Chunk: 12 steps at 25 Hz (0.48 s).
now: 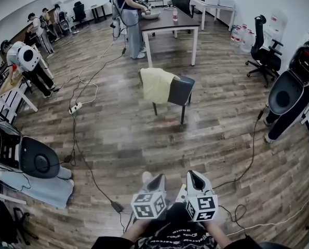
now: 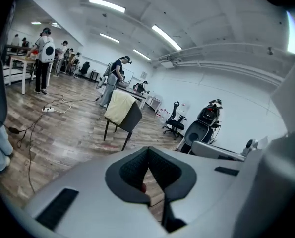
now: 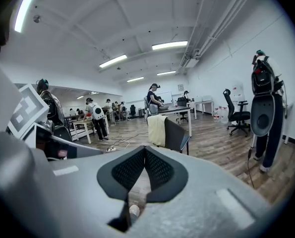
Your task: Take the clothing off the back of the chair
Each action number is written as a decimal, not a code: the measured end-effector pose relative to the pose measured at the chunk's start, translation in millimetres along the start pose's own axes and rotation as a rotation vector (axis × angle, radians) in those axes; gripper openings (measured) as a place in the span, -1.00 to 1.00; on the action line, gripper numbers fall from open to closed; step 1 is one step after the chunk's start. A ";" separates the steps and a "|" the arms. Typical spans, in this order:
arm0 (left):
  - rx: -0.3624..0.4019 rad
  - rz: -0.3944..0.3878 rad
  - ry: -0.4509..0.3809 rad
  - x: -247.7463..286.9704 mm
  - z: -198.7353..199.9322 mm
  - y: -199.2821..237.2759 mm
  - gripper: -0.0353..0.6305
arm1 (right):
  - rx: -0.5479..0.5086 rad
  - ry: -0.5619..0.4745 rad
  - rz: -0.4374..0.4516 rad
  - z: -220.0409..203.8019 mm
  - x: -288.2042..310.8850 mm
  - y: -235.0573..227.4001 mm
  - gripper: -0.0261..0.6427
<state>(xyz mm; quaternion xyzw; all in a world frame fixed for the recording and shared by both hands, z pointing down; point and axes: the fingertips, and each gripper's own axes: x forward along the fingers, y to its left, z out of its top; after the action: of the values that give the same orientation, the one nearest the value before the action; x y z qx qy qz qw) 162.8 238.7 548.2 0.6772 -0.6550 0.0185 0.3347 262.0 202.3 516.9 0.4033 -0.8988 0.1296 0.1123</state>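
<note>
Head view: the left tongs (image 1: pixel 157 182) and the right tongs (image 1: pixel 196 180) are held side by side close to the person's body, both pressed fully closed and holding nothing. The pale yellow garment (image 1: pixel 157 84) hangs over the back of a dark chair (image 1: pixel 181 91) that stands on the wooden floor, well ahead of both tongs and slightly left of the midline. A black cable (image 1: pixel 92 175) trails across the floor to the left of the path. It could snag a foot if the approach drifts that way.

Left gripper view: the jaws meet tip to tip with nothing between them. The garment (image 2: pixel 118 108) shows far off, up and left of the closed tips, draped over the chair's top edge. The tongs must open before arriving, or they will only push the cloth.

Right gripper view: these jaws are also together and empty. The garment (image 3: pixel 157 129) sits almost straight ahead, just above the tips, still well apart. A pull straight back rather than upward could probably drag or tip the light chair (image 3: pixel 179 135).
</note>
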 end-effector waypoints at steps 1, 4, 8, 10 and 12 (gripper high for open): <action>-0.003 0.012 0.004 4.1 2.9 5.1 -0.87 | 0.004 0.005 -0.001 0.3 4.2 -2.6 -0.91; 0.020 0.028 0.019 17.8 12.0 14.3 -0.87 | 0.014 0.025 -0.012 1.2 17.7 -10.8 -0.91; -0.002 0.013 0.046 40.4 24.6 25.2 -0.87 | 0.018 0.048 -0.030 5.6 43.1 -15.9 -0.91; 0.001 0.007 0.067 52.1 29.1 30.6 -0.87 | 0.026 0.059 -0.032 6.2 56.3 -17.7 -0.91; 0.008 0.004 0.079 64.6 37.3 37.2 -0.87 | 0.034 0.071 -0.034 7.1 71.6 -20.0 -0.91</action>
<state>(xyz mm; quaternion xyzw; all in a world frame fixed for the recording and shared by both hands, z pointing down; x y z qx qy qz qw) 123.1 167.4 565.1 0.6761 -0.6424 0.0486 0.3575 229.9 137.4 535.0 0.4156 -0.8849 0.1570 0.1396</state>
